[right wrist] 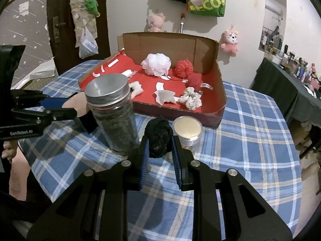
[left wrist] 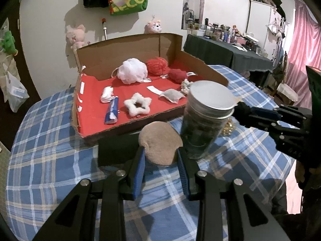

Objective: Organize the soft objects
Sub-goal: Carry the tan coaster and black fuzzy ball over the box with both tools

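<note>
The left gripper (left wrist: 161, 152) clenches a tan pad (left wrist: 159, 145) between its blue fingers (left wrist: 139, 168), over the plaid cloth (left wrist: 50, 160) just before the box (left wrist: 128, 46). The right gripper (right wrist: 159, 147) grips a black fuzzy ball (right wrist: 158, 138) the same way, near a glass jar (right wrist: 114, 120) with a metal lid and a small round tin (right wrist: 187, 129). Inside the red-lined box lie a white pouf (left wrist: 132, 71), two red pompoms (left wrist: 156, 65), a white star (left wrist: 137, 104), a tea bag (left wrist: 171, 96) and a blue tube (left wrist: 111, 110).
</note>
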The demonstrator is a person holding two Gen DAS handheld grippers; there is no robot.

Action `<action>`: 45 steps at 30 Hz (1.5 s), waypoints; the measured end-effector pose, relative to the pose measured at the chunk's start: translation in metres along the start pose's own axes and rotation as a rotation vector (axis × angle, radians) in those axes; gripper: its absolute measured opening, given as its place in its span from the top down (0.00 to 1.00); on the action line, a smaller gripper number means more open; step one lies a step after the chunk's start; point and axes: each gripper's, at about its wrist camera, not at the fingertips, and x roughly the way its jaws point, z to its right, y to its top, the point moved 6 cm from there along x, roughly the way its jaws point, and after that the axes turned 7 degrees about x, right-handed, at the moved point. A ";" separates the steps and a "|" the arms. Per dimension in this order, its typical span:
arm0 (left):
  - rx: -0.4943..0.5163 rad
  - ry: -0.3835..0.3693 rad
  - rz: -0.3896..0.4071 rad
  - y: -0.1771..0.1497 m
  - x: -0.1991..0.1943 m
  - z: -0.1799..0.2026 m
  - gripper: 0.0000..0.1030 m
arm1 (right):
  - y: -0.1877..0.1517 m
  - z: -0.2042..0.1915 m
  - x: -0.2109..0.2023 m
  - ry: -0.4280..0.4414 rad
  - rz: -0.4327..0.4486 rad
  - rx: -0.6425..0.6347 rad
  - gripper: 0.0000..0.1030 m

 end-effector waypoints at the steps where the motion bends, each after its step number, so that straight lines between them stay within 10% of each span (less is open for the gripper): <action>1: -0.002 0.001 -0.001 0.000 0.000 -0.002 0.67 | 0.001 0.001 0.000 0.002 -0.001 0.000 0.79; 26: -0.033 -0.092 -0.061 0.030 0.033 -0.045 0.67 | 0.049 0.031 0.036 0.176 -0.089 0.112 0.79; 45: 0.052 -0.294 -0.204 0.115 0.124 -0.056 0.67 | 0.137 0.034 0.157 0.317 -0.337 0.146 0.79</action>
